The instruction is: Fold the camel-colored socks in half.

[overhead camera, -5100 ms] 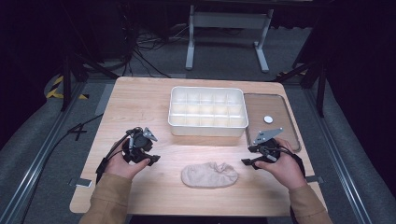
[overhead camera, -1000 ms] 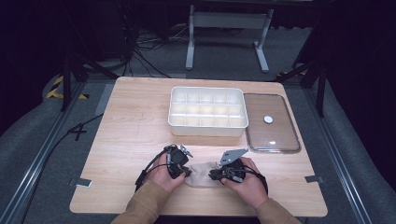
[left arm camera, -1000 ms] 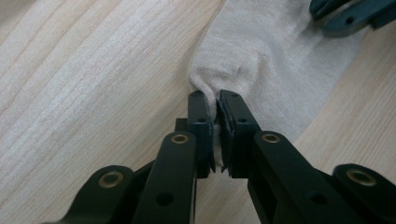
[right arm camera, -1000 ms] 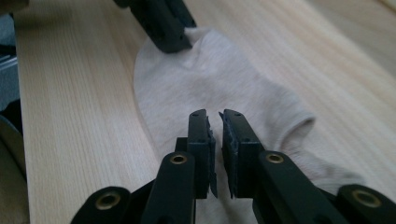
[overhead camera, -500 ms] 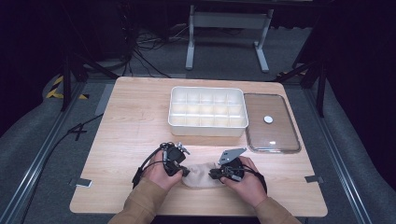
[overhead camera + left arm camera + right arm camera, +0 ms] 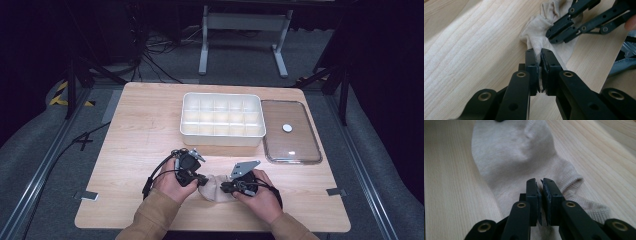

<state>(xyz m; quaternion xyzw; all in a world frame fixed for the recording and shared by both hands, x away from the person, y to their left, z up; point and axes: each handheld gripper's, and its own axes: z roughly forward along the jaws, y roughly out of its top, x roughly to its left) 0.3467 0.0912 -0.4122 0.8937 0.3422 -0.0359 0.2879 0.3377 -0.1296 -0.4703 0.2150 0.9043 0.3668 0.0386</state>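
High view: a person's two hands hold a two-jaw gripper each over the near edge of a wooden table (image 6: pixel 135 130). A beige sock (image 6: pixel 214 188) lies flat at about 6 o'clock on the tabletop, between the two grippers. The left gripper (image 6: pixel 201 181) meets the sock's end at 9 o'clock; the right gripper (image 6: pixel 225 188) meets the end at 3 o'clock.

Left gripper view: the left gripper (image 6: pixel 541 58) has its jaws drawn narrow, pinching a fold of the sock (image 6: pixel 536 40) between the pads; the fabric rises from the table to the pads. The other gripper's black jaws appear at 1 o'clock, over the far part of the sock.

Right gripper view: the right gripper (image 6: pixel 540 185) has its jaws nearly together over the cuff end of the sock (image 6: pixel 514 157); whether fabric is caught between the pads cannot be told.

At 12 o'clock on the table stands a white compartment tray (image 6: pixel 221 137). Just beside it, at 2 o'clock, lies a clear lid (image 6: pixel 300 150) with a white knob (image 6: pixel 287 128).
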